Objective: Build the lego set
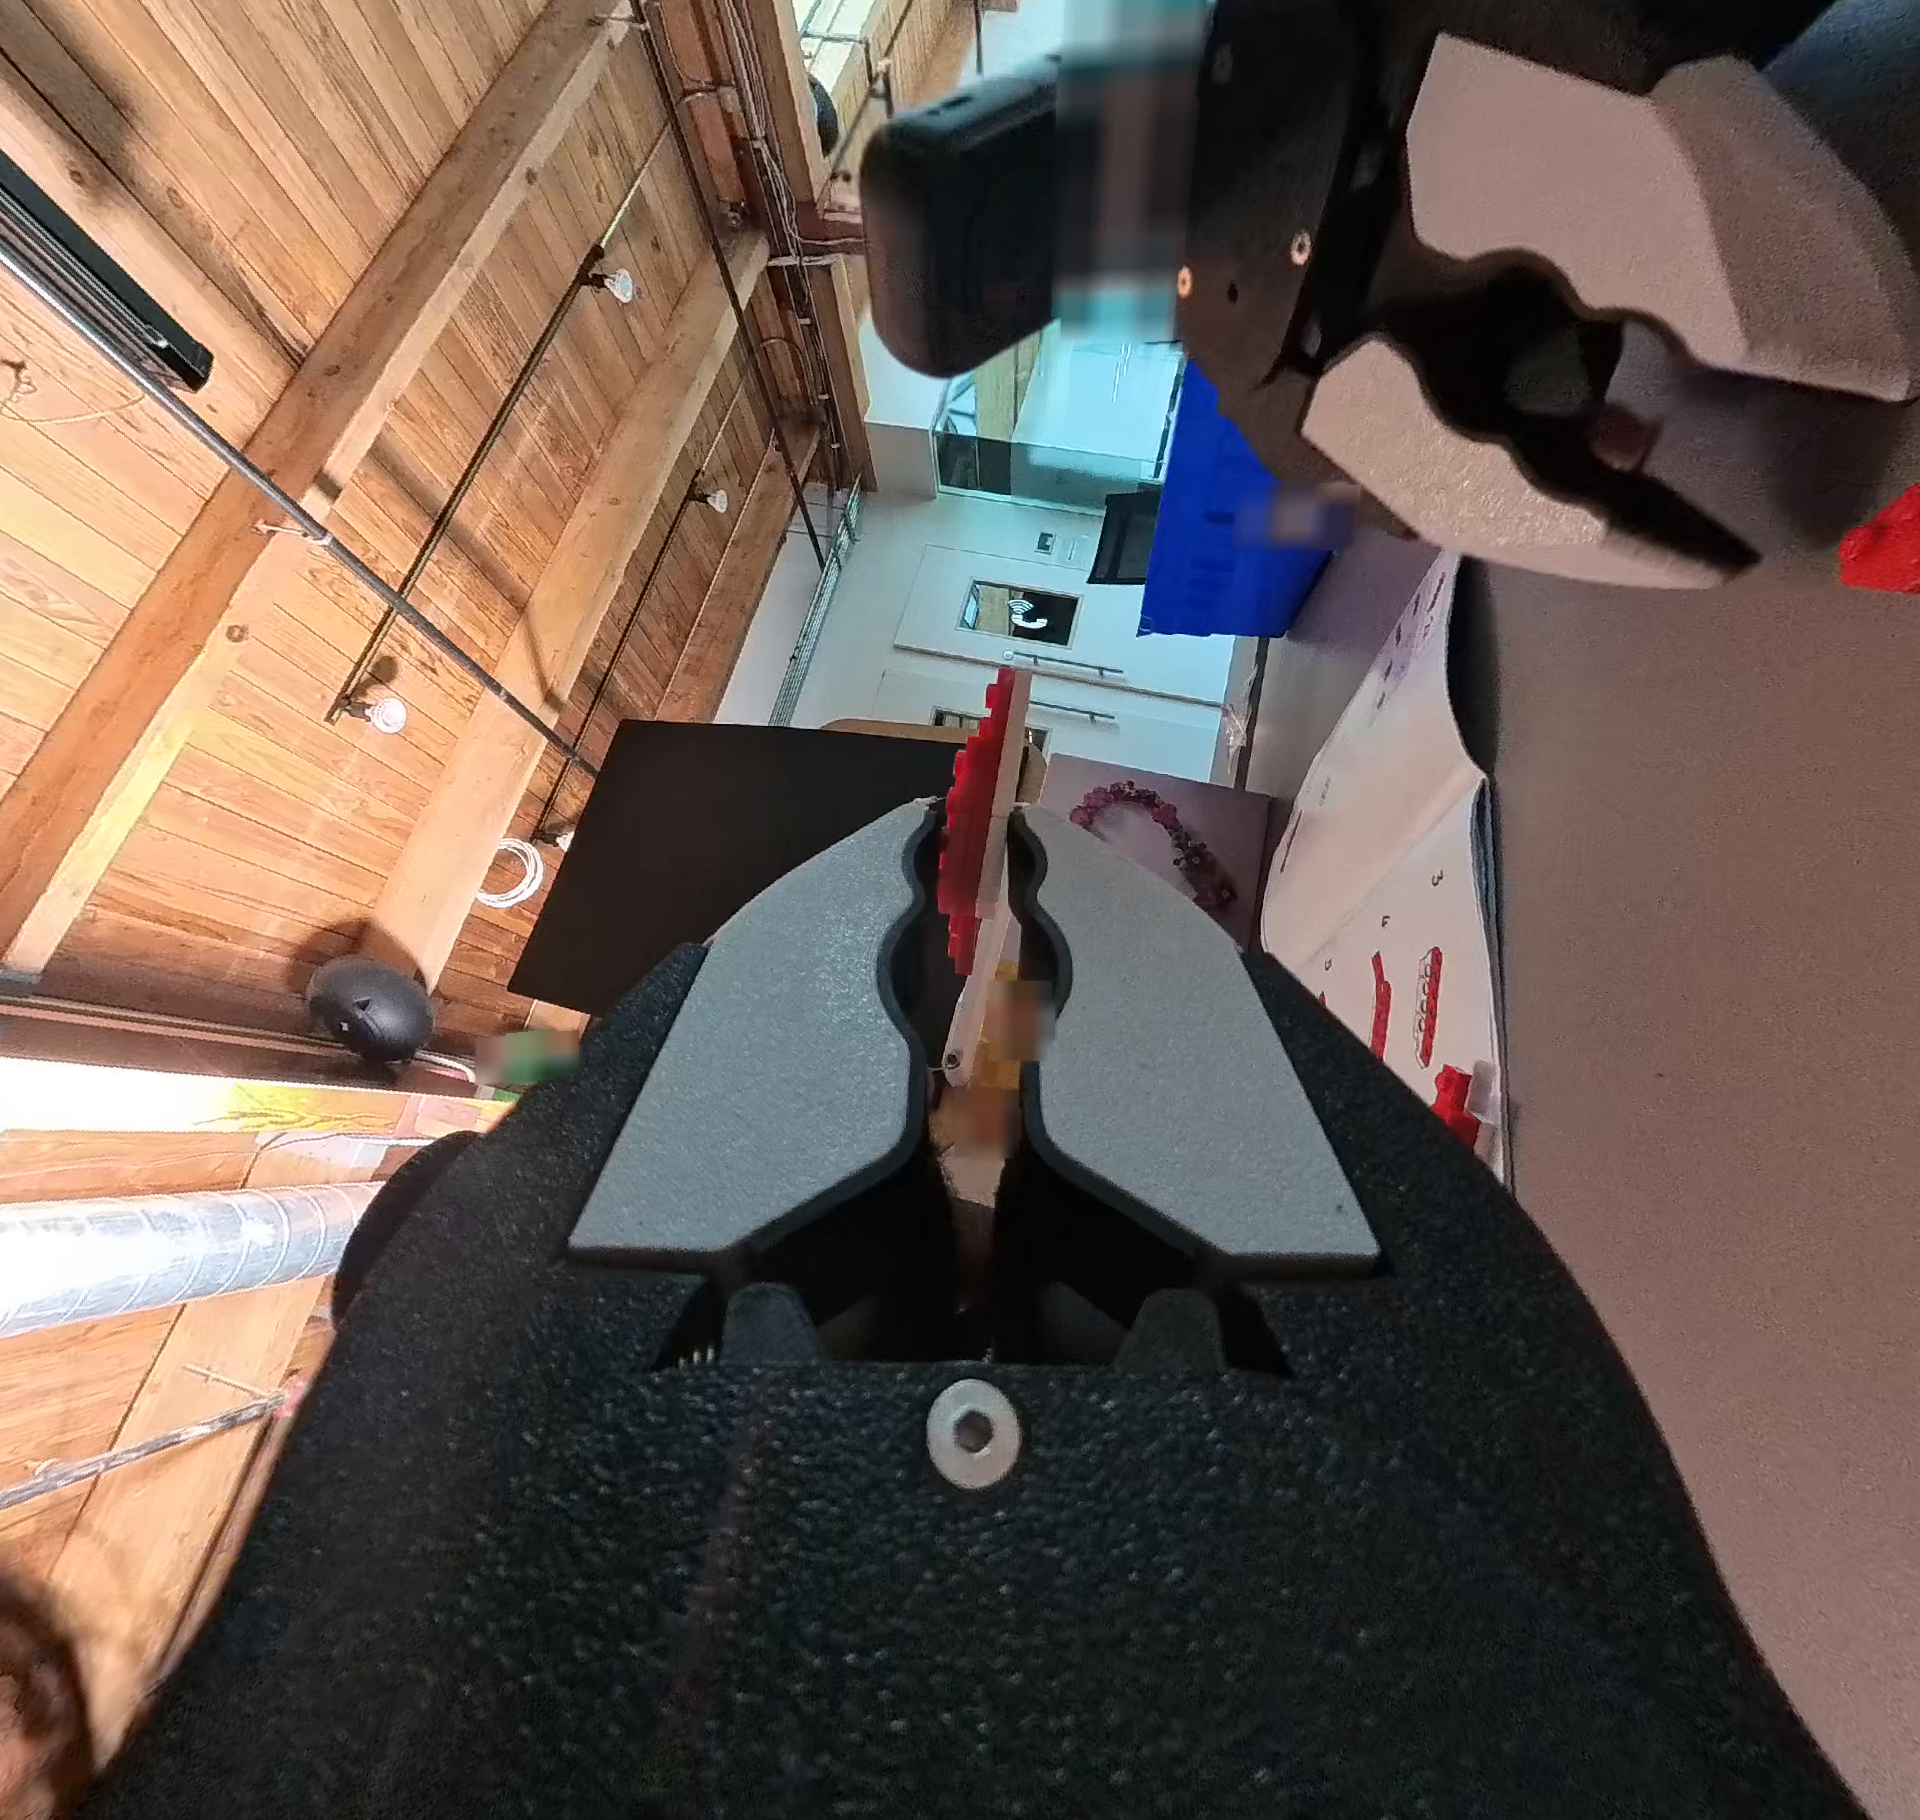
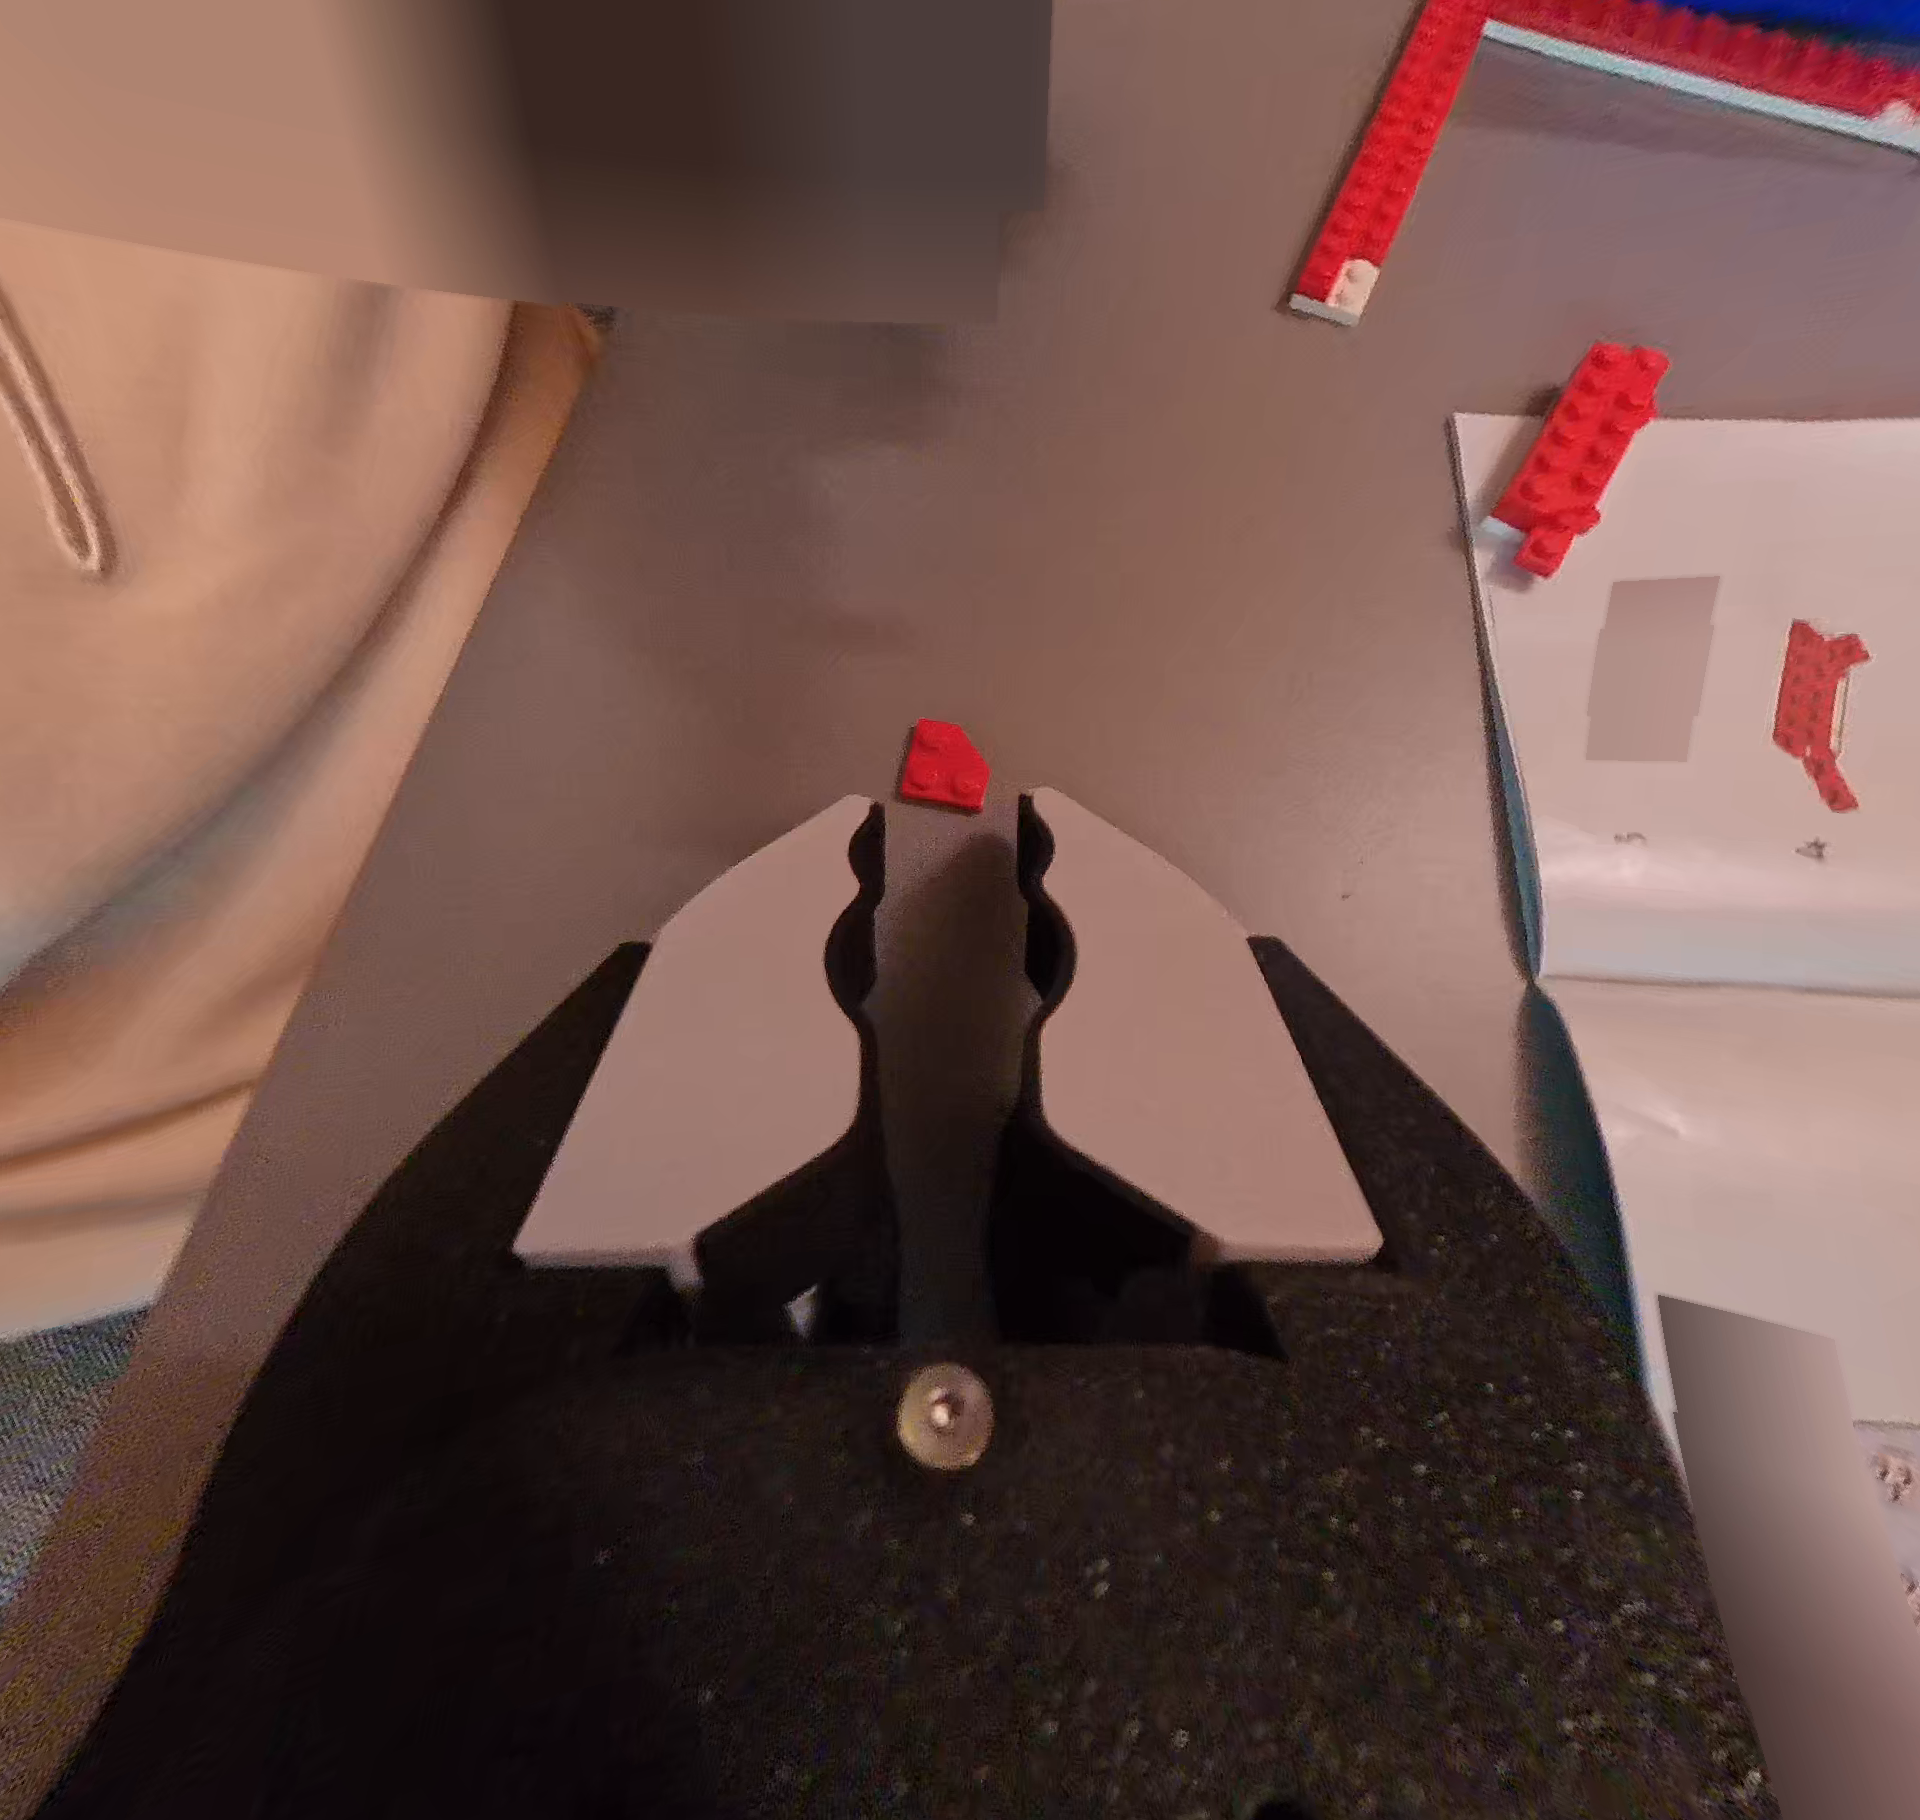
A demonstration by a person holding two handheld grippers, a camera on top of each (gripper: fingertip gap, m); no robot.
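**Keeper:** Tongs, two pairs, mine. Left gripper [image 1: 977, 825]: clamped on a red-and-white plate assembly [image 1: 982, 794], held on edge, lifted clear of the table. Right gripper [image 2: 951, 804]: jaws parted, nothing between them, tips just short of a small red wedge plate [image 2: 943, 768] lying flat, studs up, on the grey table [image 2: 1143, 627].

**Clerk:** Step in hand?

**Keeper:** By my reading, fetching that wedge plate for the held assembly. I'd straddle it squarely, one tip on each straight side, not on the cut corner, where I judge it would slip. Close low, near the table, since the plate is thin.

**Clerk:** Other stock?

**Keeper:** Long red L-shaped frame [image 2: 1392, 139], far right. Short red sub-build [image 2: 1574, 451], resting on the corner of the open instruction booklet [image 2: 1714, 897]. Both well apart from the wedge plate; I'd leave them be.
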